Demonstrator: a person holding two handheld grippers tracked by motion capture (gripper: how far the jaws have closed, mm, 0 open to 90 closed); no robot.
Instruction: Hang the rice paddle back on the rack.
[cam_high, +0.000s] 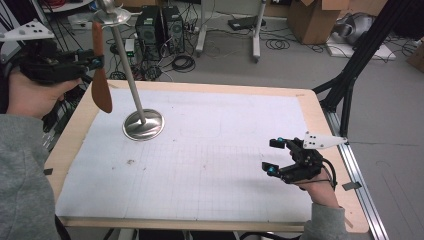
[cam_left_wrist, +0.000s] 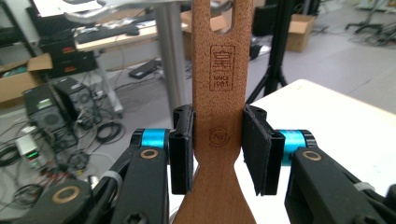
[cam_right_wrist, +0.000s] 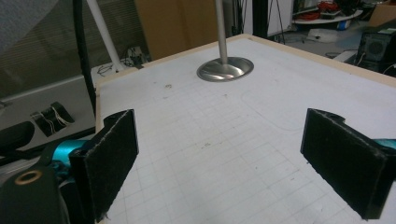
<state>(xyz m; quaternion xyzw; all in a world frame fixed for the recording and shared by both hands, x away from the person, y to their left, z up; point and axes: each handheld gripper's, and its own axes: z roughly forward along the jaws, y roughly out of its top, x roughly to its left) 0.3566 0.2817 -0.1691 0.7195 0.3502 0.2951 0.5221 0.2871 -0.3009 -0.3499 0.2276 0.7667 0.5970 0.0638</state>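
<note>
Up at the left, our left gripper clamps its fingers on the upright wooden spatula, just beside the stand's top hook, while the right gripper rests wide open, empty, well apart.

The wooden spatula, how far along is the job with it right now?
Done: the left gripper has the wooden spatula clamped and lifted off the table. In hand: it hangs beside the metal stand, near its top. Left, probably: hanging it by its slotted end. The right gripper waits open.
</note>
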